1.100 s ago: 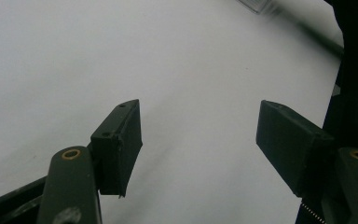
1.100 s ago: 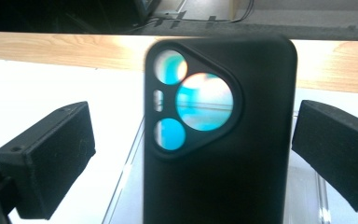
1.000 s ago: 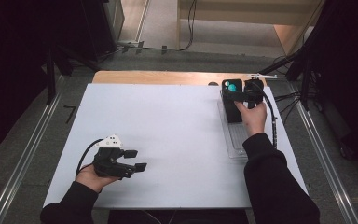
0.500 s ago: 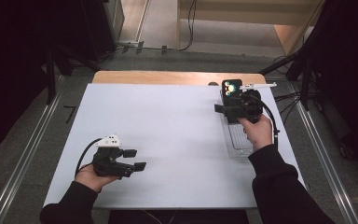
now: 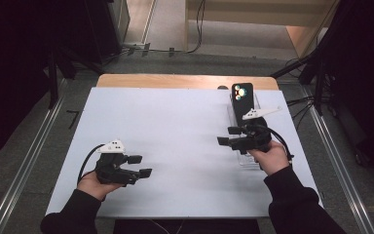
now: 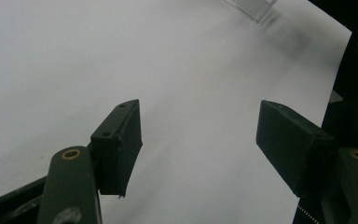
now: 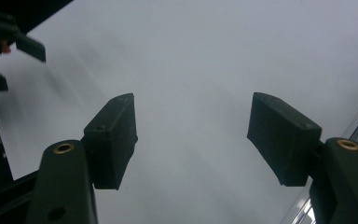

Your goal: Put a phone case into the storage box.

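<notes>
The white table top [image 5: 175,146] takes up most of the high view, with a strip of bare wood along its far edge. On its right side I see a clear plastic tray [image 5: 246,158] lying lengthwise, and at the tray's far end a black phone [image 5: 242,97] stands propped, its back with the camera lenses facing me. My right gripper [image 5: 229,136] sits over the near part of that tray, well short of the phone, jaws pointing toward the table's middle and away from the tray. Its jaws have just been closing, yet in the right gripper view [image 7: 193,140] they stand apart with only bare white surface between the pads; nothing is pinched. The grey three-cornered plate rides on top of it, and the cable loops back past my right hand [image 5: 272,156]. My left gripper [image 5: 140,165] rests low at the near left of the table, well apart from tray and phone, jaws pointing right. In the left gripper view [image 6: 198,140] its jaws are spread with nothing between them, and a corner of the clear tray shows at the top edge.
</notes>
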`<state>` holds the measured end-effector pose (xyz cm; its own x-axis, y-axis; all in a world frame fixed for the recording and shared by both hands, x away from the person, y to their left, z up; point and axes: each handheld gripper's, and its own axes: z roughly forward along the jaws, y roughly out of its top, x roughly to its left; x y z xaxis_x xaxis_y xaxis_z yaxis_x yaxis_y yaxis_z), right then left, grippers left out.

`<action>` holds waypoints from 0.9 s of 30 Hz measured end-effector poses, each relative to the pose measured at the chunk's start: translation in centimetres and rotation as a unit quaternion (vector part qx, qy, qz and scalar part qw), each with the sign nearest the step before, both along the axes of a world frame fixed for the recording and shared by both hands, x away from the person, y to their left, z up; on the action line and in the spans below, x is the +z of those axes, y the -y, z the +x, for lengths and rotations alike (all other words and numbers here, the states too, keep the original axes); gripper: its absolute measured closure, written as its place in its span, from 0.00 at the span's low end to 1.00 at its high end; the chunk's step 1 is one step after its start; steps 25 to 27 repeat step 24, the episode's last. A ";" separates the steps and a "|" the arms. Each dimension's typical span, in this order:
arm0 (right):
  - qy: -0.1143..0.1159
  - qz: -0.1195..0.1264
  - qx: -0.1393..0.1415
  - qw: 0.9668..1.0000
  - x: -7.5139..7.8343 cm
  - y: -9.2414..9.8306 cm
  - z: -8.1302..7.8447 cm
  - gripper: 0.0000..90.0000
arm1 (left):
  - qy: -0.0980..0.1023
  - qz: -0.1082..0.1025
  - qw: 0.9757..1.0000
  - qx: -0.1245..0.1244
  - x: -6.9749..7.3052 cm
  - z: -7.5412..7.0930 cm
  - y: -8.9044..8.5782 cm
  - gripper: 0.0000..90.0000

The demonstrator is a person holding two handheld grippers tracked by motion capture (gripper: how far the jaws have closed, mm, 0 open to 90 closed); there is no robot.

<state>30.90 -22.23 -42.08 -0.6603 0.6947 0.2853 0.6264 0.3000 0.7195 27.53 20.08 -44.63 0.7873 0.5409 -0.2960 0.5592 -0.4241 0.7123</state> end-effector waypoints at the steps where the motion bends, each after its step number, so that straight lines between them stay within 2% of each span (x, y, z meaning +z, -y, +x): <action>1: 0.002 -0.005 0.006 1.000 -0.1 0.0 -0.4 0.35 | 0.000 0.000 1.000 0.000 0.0 0.0 0.0 0.35; 4: 0.004 -0.014 0.025 1.000 -0.7 0.0 -1.4 0.35 | -0.002 -0.004 1.000 0.001 0.0 -0.2 -0.1 0.35; 8: -0.003 -0.008 0.040 0.999 -1.4 0.3 -2.6 0.35 | -0.005 -0.007 1.000 0.002 0.0 -0.4 -0.2 0.35; 13: 0.009 -0.015 0.044 0.999 -2.0 1.0 -4.0 0.34 | -0.005 -0.009 1.000 0.003 -0.1 -0.7 -0.2 0.35; 19: 0.003 -0.013 0.053 0.998 -3.0 1.9 -5.7 0.34 | -0.004 -0.004 1.000 0.006 -0.3 -1.0 -0.3 0.35; 27: 0.000 -0.023 0.054 0.998 -3.4 2.0 -6.1 0.33 | -0.002 -0.006 1.000 0.011 -0.4 -0.9 -0.2 0.35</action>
